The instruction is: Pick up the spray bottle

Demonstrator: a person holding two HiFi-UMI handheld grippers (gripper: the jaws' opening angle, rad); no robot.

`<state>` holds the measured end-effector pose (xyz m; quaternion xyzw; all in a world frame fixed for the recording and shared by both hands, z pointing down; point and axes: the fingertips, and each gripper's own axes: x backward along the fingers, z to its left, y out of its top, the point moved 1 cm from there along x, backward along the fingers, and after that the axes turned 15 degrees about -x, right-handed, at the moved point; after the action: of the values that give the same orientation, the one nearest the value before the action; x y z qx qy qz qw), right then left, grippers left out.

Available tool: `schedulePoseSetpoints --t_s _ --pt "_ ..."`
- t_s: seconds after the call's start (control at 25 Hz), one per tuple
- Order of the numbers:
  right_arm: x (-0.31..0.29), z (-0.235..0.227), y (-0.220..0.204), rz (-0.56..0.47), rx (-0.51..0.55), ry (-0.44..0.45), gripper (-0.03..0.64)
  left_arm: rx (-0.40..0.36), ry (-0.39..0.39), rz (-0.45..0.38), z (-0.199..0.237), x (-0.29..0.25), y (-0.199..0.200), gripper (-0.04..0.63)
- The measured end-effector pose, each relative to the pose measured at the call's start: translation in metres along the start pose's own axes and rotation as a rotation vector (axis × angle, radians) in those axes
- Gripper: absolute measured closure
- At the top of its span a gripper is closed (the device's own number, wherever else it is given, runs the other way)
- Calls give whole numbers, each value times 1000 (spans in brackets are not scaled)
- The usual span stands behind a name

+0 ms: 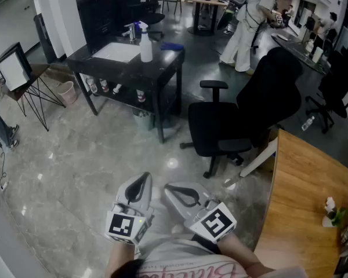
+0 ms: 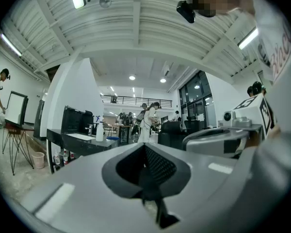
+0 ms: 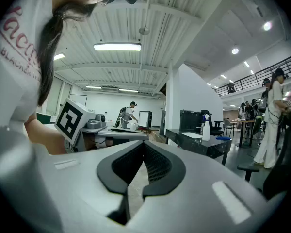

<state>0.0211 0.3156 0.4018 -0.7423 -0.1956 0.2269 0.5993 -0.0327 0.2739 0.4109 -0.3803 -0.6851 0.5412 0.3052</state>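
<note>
The white spray bottle (image 1: 145, 46) stands upright on a black table (image 1: 113, 68) across the room, far ahead of both grippers. It also shows small in the left gripper view as the spray bottle (image 2: 100, 131) and in the right gripper view as the spray bottle (image 3: 206, 130). My left gripper (image 1: 144, 176) and right gripper (image 1: 167, 187) are held side by side low at the picture's bottom, close to the person's body. Both point level toward the table. The left gripper (image 2: 146, 188) is shut on nothing. The right gripper (image 3: 135, 188) is also shut and holds nothing.
A black office chair (image 1: 243, 117) stands on the grey floor between me and the table's right side. A wooden tabletop (image 1: 304, 196) lies at the right. Bottles sit on the black table's lower shelf (image 1: 113, 90). People stand at the far desks (image 1: 249, 22).
</note>
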Motion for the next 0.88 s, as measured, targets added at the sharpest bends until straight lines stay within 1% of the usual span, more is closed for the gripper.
schedulePoseSetpoints --t_s 0.08,0.12,0.24,0.36,0.52,0.68,0.8,0.88 --pt "1 -3 0 1 13 -2 615 9 -17 45 -1 -1 -5 597" --pt "2 -4 0 7 16 -3 615 5 -22 44 -2 -4 -4 597" --pt "-1 -9 -3 31 20 -9 615 -26 -29 -4 -1 -15 3 597" --pt "-8 -16 -2 47 42 -11 615 -33 -30 -3 6 -26 2 597" --pt "-20 -29 -1 44 42 -16 615 -10 -43 16 16 -39 -7 597" --pt "-37 -47 6 35 45 -21 615 -17 -37 3 32 -58 -6 597" --pt "-51 -63 10 46 55 -26 615 -24 -30 18 47 -74 -12 597" --pt "-60 -72 12 57 53 -26 615 -10 -19 24 58 -85 -15 597"
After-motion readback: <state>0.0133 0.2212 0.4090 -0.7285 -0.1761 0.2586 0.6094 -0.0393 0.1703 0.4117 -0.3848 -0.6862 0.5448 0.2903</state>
